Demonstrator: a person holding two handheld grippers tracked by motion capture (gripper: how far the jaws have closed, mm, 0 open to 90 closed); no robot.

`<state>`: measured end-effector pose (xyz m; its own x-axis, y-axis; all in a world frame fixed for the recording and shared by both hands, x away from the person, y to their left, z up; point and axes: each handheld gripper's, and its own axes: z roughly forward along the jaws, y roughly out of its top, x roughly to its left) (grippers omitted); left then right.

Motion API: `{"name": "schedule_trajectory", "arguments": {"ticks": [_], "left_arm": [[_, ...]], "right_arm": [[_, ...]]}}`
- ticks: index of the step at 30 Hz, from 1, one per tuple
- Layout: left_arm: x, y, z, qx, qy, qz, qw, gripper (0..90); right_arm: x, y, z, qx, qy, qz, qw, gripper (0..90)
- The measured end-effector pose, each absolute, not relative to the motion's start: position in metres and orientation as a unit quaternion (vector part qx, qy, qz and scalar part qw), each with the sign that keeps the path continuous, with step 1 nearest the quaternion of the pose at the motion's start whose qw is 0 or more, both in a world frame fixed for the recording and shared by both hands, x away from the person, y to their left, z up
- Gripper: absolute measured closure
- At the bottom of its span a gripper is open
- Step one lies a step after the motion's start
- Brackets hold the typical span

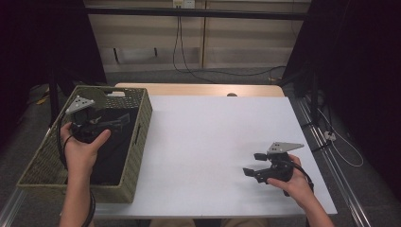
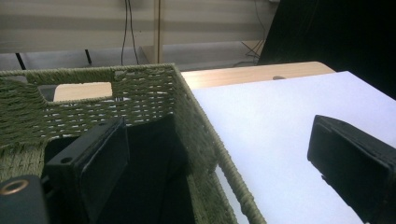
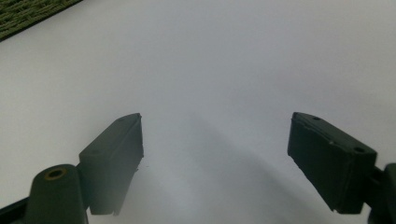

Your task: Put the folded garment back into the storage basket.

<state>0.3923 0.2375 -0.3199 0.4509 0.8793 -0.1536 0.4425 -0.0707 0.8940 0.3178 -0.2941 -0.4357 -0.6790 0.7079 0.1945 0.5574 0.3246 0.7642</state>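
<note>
Basket (image 1: 137, 137), green and woven, is sitting at the table's left edge, with something dark lying inside it (image 1: 113, 151); what it is, the shadow is hiding. Left gripper (image 1: 101, 124) is hanging over the basket's inside, its 2 jaws standing wide apart, 1 inside the wall and 1 out over the sheet, nothing between them; probably it is lining up to reach for the dark contents. Right gripper (image 1: 253, 164) is resting low over the white sheet (image 1: 213, 142), jaws apart and empty, seemingly waiting its turn. Beyond, the wooden tabletop (image 1: 198, 90) is showing, with cables (image 1: 182, 52) trailing down a pale wall and black curtains (image 1: 359, 61) flanking.
</note>
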Motion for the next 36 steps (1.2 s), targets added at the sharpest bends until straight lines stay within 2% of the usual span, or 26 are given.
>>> {"name": "schedule_trajectory", "arguments": {"ticks": [36], "left_arm": [[0.378,0.235,-0.317,0.693,0.467,0.224,0.502,5.3]], "right_arm": [[0.303,-0.309,-0.436,0.399,0.809,0.419,0.104,16.9]]}}
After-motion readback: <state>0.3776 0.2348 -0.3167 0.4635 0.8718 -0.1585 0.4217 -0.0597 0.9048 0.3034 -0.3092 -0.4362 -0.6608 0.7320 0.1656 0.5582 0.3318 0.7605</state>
